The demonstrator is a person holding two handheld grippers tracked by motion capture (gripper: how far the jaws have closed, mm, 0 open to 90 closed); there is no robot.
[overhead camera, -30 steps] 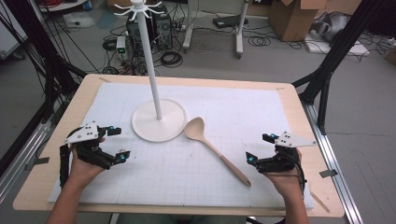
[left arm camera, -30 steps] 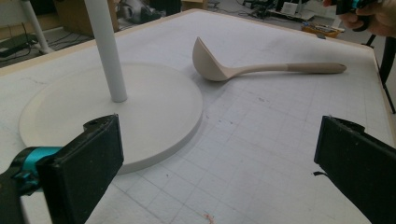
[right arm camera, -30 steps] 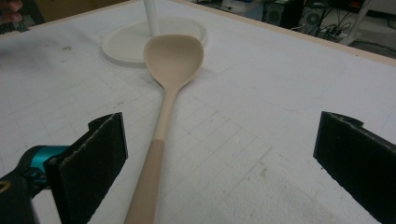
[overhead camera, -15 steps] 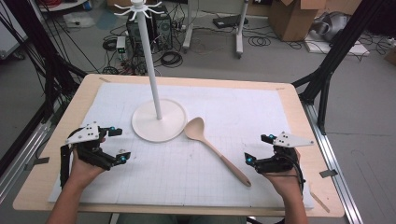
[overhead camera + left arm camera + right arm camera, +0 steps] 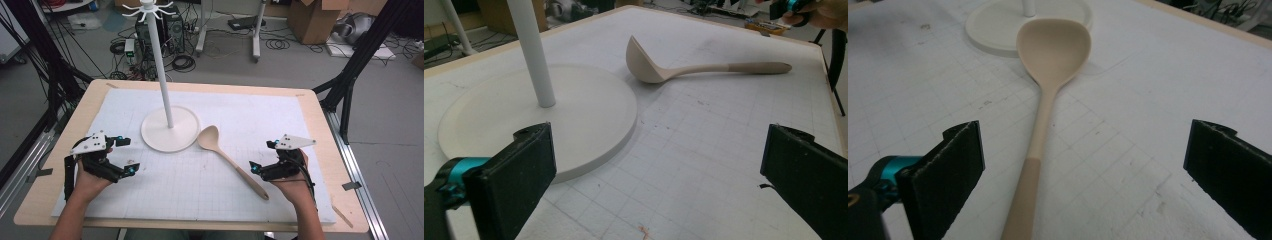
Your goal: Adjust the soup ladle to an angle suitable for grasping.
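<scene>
A beige wooden spoon (image 5: 227, 157) lies on the white gridded mat, bowl toward the stand, handle toward the front right. A white stand (image 5: 170, 129) with a round base and tall pole topped by hooks rises at mid-table. My right gripper (image 5: 261, 156) is open beside the spoon's handle end; in its own view the spoon (image 5: 1045, 105) runs between the wide-apart jaws. My left gripper (image 5: 127, 155) is open at the front left, near the stand's base (image 5: 574, 117); the spoon (image 5: 684, 70) lies farther off.
The mat (image 5: 210, 200) covers most of a wooden table (image 5: 320, 120). Black frame legs stand at both sides. The floor behind holds cables, a computer case and cardboard boxes (image 5: 312, 20).
The right gripper has edged slightly left toward the spoon's handle. The left gripper and the spoon stay where they were.
</scene>
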